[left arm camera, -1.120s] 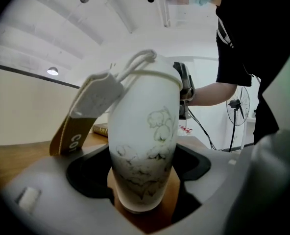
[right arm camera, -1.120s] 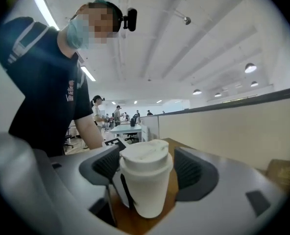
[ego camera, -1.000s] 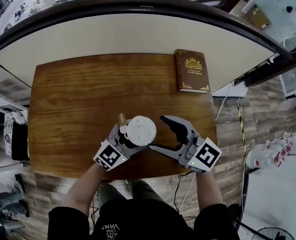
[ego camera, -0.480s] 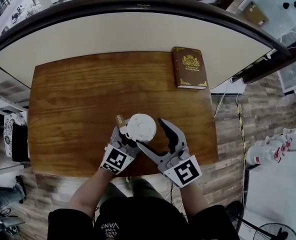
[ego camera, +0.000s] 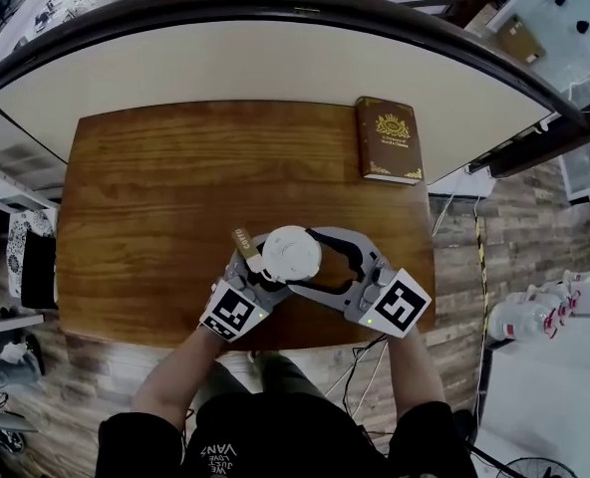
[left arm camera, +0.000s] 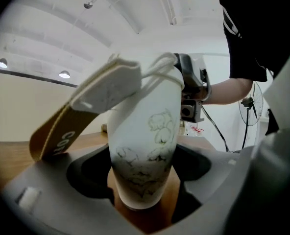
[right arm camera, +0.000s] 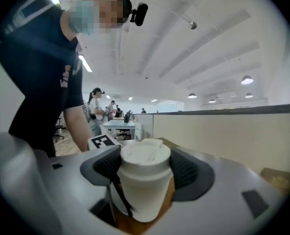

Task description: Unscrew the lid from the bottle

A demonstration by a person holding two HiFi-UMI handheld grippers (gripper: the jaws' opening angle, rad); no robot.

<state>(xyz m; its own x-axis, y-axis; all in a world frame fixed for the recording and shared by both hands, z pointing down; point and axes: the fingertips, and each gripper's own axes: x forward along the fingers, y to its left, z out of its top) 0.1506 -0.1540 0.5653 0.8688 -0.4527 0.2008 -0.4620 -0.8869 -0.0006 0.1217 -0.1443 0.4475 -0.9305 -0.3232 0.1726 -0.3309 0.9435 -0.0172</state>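
Note:
A white bottle [left arm camera: 145, 146] with faint drawings stands on the wooden table [ego camera: 175, 187] near its front edge. My left gripper [ego camera: 265, 269] is shut on the bottle's lower body, whose base sits between the jaws [left arm camera: 145, 182]. The white lid [ego camera: 290, 252] tops the bottle, and a tan carry strap [ego camera: 245, 240] hangs off to its left. My right gripper [ego camera: 312, 260] reaches in from the right and its ribbed pads press both sides of the lid [right arm camera: 145, 160]. Below the lid the bottle's body [right arm camera: 142, 202] is partly hidden by the jaws.
A brown book [ego camera: 388, 139] with gold ornament lies at the table's far right corner. A curved cream partition [ego camera: 275, 63] with a dark rim runs behind the table. The table's front edge lies just under both grippers.
The right gripper, open beside the bottle a second ago, has swung in and shut round the lid. The left gripper has kept its hold on the bottle.

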